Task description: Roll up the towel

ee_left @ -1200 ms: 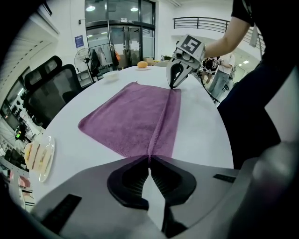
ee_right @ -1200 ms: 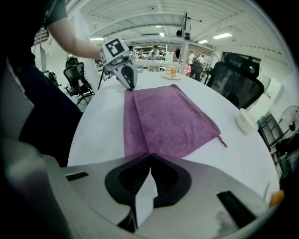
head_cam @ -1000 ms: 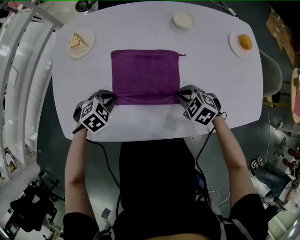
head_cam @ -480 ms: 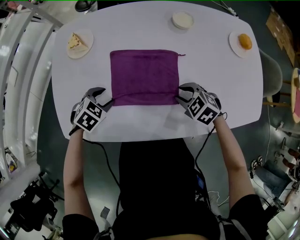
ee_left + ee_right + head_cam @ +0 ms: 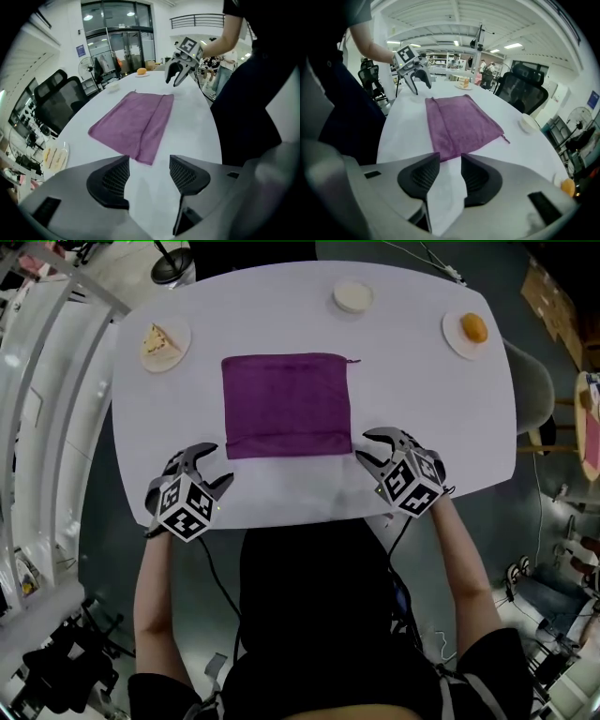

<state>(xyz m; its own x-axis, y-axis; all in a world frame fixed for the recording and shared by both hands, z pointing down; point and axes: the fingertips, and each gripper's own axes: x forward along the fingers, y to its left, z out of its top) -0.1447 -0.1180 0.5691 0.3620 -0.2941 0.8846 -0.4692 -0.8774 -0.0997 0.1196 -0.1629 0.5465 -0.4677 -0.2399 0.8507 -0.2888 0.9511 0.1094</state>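
At the near edge of the white oval desk (image 5: 422, 399), the left gripper (image 5: 214, 465) hangs with its jaws wide apart and the right gripper (image 5: 364, 446) with its jaws partly apart. Both have just been opening, and only bare desk shows between each pair. Just beyond them, mid-desk, the purple cloth towel (image 5: 286, 404) lies flat with a narrow fold along its near edge. Along the far edge stand a white plate with a cake slice (image 5: 166, 340) at the left corner, a small white dish (image 5: 353, 296), and a white plate with an orange round piece of food (image 5: 467, 329) at the right corner. Around the desk are grey floor (image 5: 94, 512), black office chairs (image 5: 61, 101) and glass doors (image 5: 117, 47).
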